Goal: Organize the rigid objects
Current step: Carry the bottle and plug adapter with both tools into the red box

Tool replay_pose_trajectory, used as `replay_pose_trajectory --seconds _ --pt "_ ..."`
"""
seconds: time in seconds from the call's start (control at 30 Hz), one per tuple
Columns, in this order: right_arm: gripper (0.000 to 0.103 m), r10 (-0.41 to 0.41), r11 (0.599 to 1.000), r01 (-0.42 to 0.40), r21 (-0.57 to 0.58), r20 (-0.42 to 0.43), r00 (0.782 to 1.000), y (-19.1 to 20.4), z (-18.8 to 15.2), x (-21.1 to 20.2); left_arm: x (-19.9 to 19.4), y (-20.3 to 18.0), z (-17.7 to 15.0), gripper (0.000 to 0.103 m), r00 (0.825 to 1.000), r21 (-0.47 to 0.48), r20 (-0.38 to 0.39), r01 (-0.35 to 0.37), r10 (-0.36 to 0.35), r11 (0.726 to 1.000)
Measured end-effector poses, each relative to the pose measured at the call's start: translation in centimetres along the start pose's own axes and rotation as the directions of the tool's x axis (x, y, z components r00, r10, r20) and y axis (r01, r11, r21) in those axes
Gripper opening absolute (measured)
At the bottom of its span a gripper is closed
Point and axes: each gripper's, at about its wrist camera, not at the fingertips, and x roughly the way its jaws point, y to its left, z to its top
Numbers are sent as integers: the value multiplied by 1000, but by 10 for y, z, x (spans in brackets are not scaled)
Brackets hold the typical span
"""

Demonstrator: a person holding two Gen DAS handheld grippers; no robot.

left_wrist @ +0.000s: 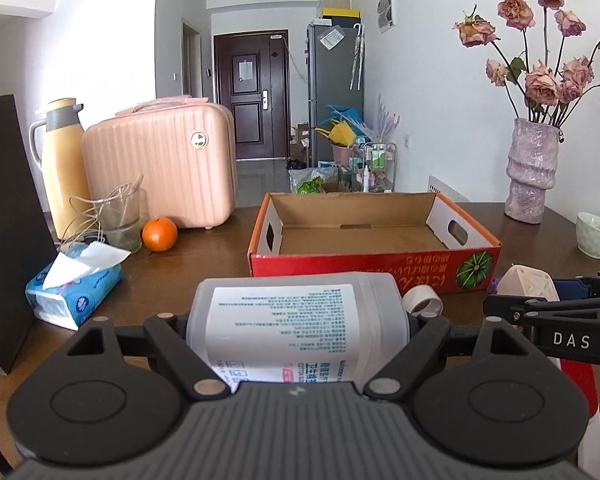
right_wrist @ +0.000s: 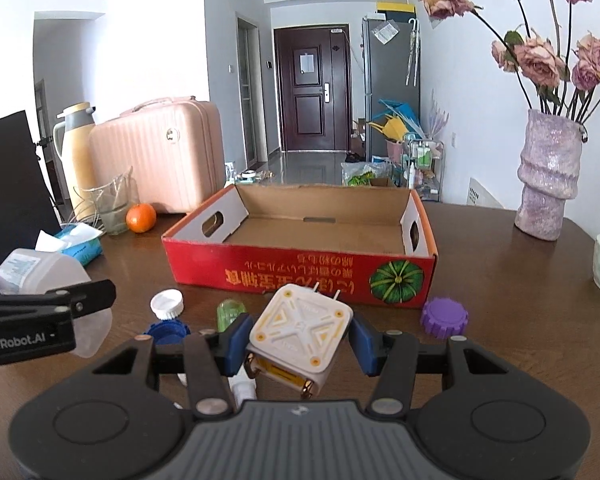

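From the left wrist, the left gripper squeezes a grey bottle lying sideways, its printed label too small to read. "DAS" shows on the right gripper. Behind, the red box sits empty.

From the right wrist, the right gripper pinches a white plug cube, prongs toward the box. "GenRobot.AI" shows on the other tool.
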Motion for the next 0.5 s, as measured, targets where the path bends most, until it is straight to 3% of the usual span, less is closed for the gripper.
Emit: replay_pose_trajectory --seconds 0.5 --pt "52 0 999 2 -35 50 999 -4 38 21 31 -14 28 84 1000 -2 20 9 -9 1000"
